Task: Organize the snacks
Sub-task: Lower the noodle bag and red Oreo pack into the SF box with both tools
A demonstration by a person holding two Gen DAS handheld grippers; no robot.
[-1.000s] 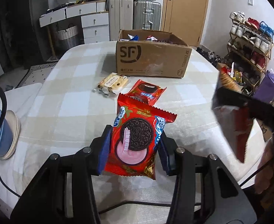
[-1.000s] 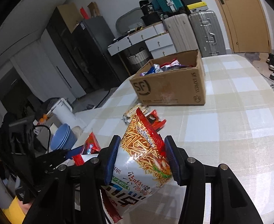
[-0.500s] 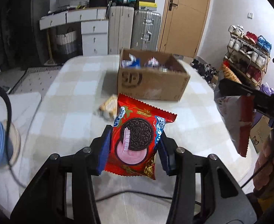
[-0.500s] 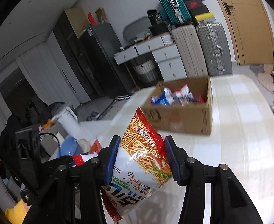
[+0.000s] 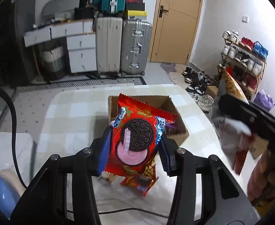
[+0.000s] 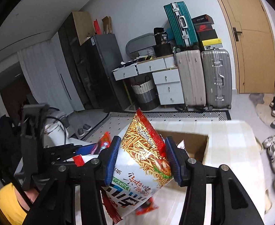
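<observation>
- Left wrist view: your left tongs are clamped narrowly on the red cookie packet, upright above the open cardboard box.
- Your right tongs pinch the noodle-snack bag over that box.
- Another red packet lies on the desk below.

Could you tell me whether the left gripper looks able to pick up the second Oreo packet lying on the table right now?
Probably not as things stand: the left gripper is already shut on an Oreo packet, so its jaws are full. The second Oreo packet lies on the table below, otherwise uncovered.
</observation>
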